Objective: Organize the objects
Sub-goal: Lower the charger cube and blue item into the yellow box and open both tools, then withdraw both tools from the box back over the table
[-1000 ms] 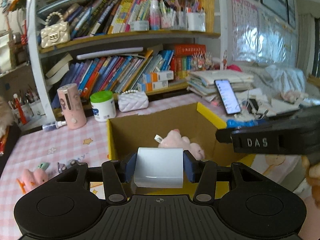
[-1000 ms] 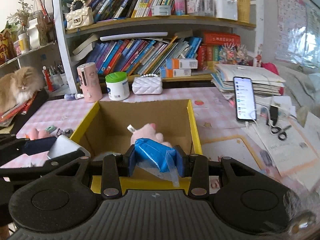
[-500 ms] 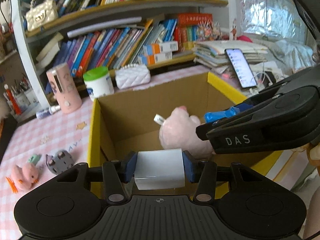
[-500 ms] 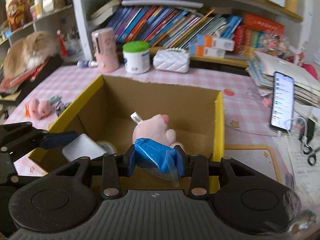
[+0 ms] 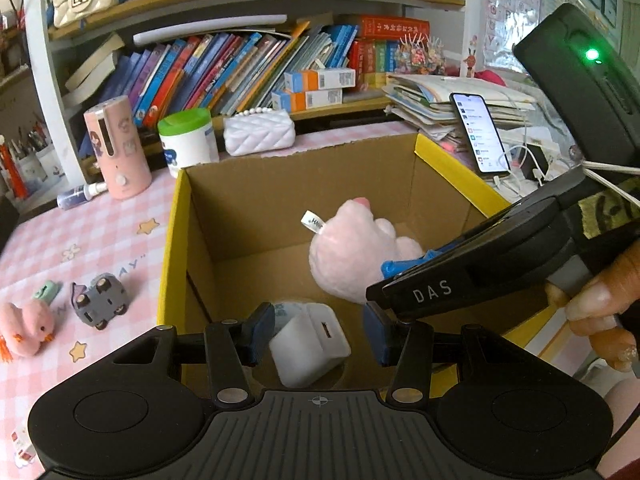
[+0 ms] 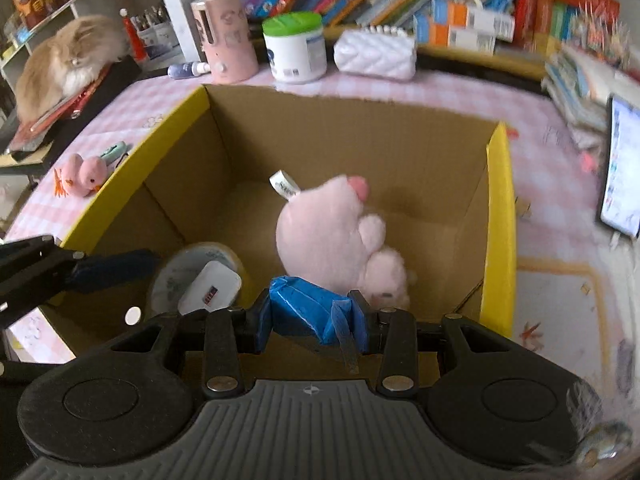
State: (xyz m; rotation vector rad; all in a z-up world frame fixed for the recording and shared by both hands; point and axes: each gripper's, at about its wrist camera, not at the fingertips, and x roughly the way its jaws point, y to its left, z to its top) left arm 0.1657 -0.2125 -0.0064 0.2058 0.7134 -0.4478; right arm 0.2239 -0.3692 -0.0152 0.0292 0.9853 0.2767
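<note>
While both grippers hang over the cardboard box [image 6: 496, 216], drop things in gently.
The left gripper [image 5: 318, 334] is wide open above the white charger [image 5: 308, 344]; the right gripper [image 6: 312, 316] holds a blue packet [image 6: 308, 310].

White charger [image 5: 310, 344] tilted in cardboard box [image 5: 173, 240]

I read the raised letters "DAS" on the side of the black plastic right gripper [image 5: 400, 270]. The pink checked tablecloth [image 5: 100, 240] shows partial grey letters, "AY". Book spines and box labels are too blurred to read.
</note>
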